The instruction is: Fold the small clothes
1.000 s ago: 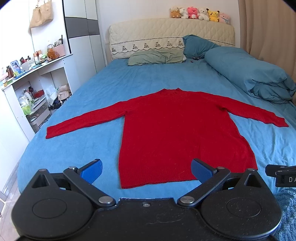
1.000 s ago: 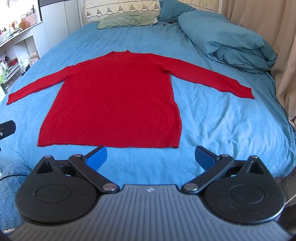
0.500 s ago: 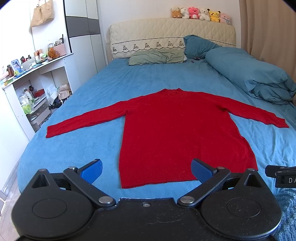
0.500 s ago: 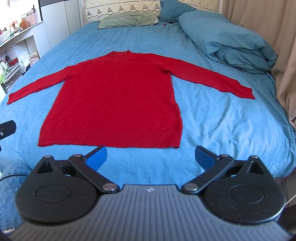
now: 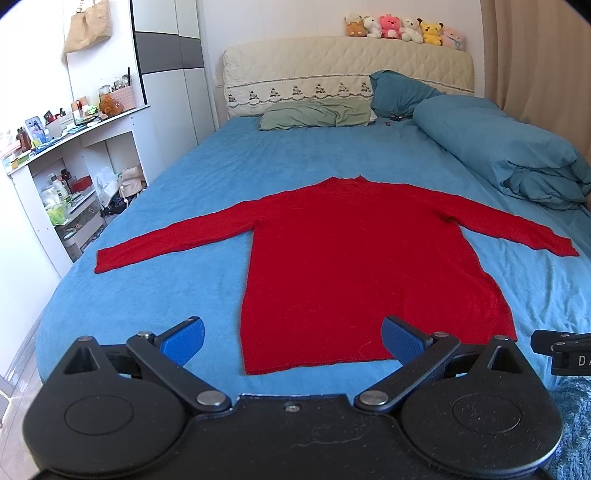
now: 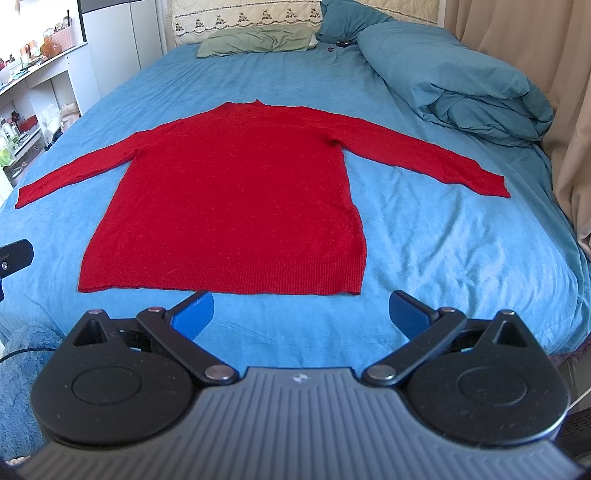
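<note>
Both grippers, left (image 5: 291, 341) and right (image 6: 301, 314), hover wide-jawed and empty before the flat red knitted sweater (image 6: 236, 206) on the blue bed (image 6: 424, 240); a shallow pinch probably snags one layer.

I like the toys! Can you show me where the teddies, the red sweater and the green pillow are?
teddies (image 5: 403, 28), left wrist view, on the pink one in the row atop the headboard.
red sweater (image 6: 236, 199), right wrist view, middle of its body.
green pillow (image 5: 314, 113), left wrist view, middle of its top.
</note>
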Demonstrator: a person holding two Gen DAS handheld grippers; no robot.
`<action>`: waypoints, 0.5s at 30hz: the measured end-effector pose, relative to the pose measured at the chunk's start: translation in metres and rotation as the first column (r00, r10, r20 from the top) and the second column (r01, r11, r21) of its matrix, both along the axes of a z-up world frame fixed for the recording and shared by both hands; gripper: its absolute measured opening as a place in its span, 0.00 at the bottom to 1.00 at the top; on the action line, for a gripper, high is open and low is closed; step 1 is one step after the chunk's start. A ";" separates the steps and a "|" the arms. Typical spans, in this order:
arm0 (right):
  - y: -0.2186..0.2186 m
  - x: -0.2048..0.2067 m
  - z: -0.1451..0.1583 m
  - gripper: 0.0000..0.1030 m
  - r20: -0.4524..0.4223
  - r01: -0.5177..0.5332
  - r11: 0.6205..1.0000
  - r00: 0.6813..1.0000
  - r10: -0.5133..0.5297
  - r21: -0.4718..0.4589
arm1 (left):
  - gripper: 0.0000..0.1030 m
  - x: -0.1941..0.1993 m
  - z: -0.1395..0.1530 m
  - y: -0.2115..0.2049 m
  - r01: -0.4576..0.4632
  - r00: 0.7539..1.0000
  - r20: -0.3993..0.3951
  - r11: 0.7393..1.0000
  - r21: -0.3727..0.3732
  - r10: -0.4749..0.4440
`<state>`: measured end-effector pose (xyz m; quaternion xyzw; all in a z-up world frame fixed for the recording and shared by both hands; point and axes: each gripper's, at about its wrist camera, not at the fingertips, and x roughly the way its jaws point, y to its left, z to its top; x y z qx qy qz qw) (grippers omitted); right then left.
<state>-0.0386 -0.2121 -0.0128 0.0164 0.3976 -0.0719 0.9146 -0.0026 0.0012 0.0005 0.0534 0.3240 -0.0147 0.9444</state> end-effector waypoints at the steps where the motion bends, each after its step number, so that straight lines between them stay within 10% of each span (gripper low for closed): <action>1: 0.000 0.000 0.000 1.00 0.001 0.000 1.000 1.000 0.000 0.000 | 1.00 0.000 0.000 0.000 -0.002 1.000 -0.003 1.000 -0.002 0.002; 15: -0.039 0.032 0.035 1.00 0.093 0.032 0.999 0.995 -0.034 0.020 | 1.00 0.047 0.032 -0.023 0.104 0.993 0.059 0.994 -0.044 -0.102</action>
